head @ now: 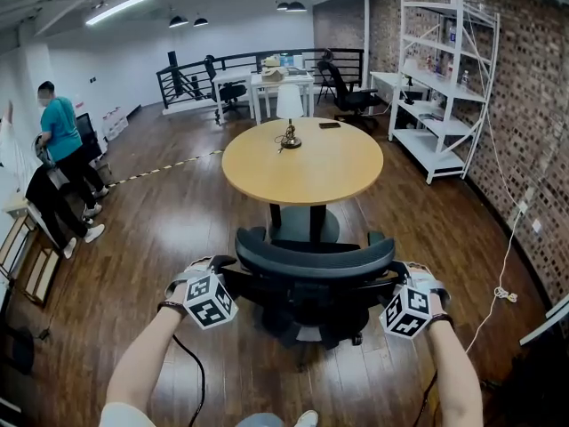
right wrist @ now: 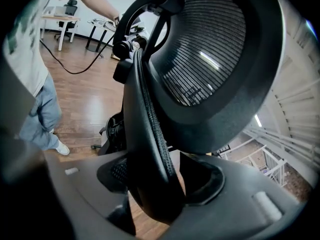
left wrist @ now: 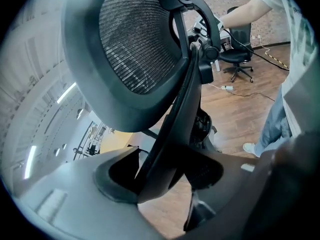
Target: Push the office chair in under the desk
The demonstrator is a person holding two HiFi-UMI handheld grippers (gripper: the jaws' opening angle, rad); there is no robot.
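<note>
The black office chair (head: 313,265) stands with its mesh back towards me, its seat just short of the round wooden desk (head: 302,163). My left gripper (head: 229,274) holds the left edge of the backrest and my right gripper (head: 393,278) holds the right edge. In the left gripper view the curved back frame (left wrist: 172,119) runs down between the jaws of the left gripper (left wrist: 160,179), filling the gap. The right gripper view shows the right gripper (right wrist: 155,184) closed on the mesh-edged frame (right wrist: 147,124) in the same way. The chair's base is mostly hidden under the seat.
A small dark ornament (head: 289,139) and a phone (head: 330,125) lie on the desk. White shelving (head: 444,87) lines the brick wall at right, with a cable (head: 502,292) on the floor. A person (head: 62,132) stands far left. White desks (head: 267,83) stand at the back.
</note>
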